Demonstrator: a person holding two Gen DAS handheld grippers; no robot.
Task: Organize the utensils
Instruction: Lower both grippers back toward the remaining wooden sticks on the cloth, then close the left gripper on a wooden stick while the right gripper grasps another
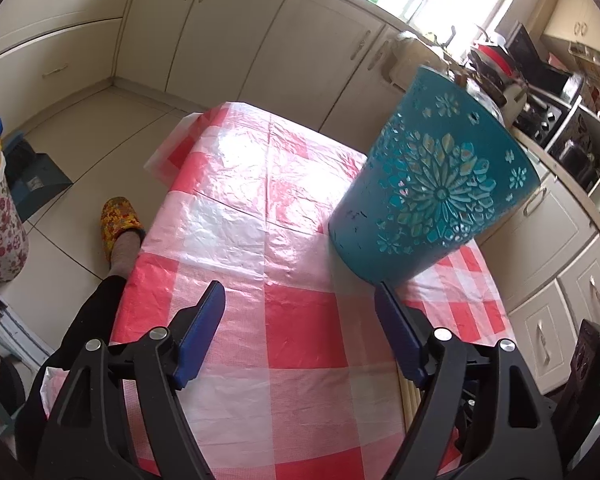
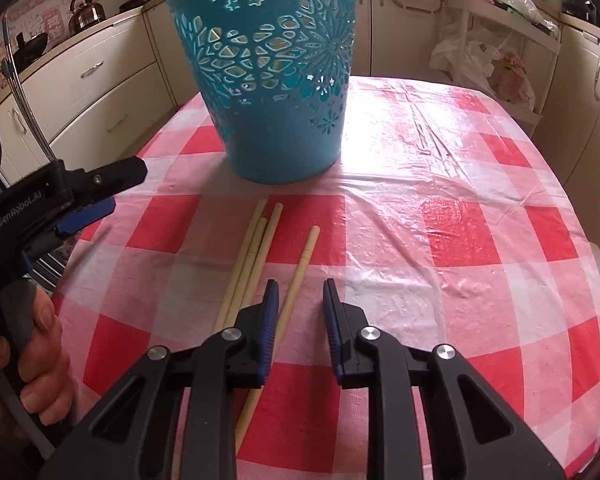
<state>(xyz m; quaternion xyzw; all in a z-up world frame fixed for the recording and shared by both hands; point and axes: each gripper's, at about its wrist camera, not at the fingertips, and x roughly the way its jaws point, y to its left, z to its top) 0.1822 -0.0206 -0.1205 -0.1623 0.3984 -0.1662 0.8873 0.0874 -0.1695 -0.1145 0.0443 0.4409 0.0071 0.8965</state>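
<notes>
A teal cut-out bucket (image 2: 276, 80) stands upright on the red-and-white checked tablecloth (image 2: 460, 200). Several pale wooden chopsticks lie in front of it: a group of three (image 2: 252, 256) and a single one (image 2: 302, 264) to their right. My right gripper (image 2: 302, 294) is low over the single chopstick, which runs between the narrow-set jaws and under the left finger (image 2: 271, 308); the pads do not press on it. My left gripper (image 1: 300, 304) stands open over bare cloth, the bucket (image 1: 432, 184) just beyond its right finger. A hand (image 2: 40, 340) holds the left gripper (image 2: 124, 190) at the table's left edge.
Cream cabinets (image 1: 228, 40) surround the table. A kettle (image 2: 86, 10) sits on the left counter and plastic bags (image 2: 484, 60) hang on a white rack behind the table. A person's leg and patterned slipper (image 1: 120, 216) are beside the table's edge.
</notes>
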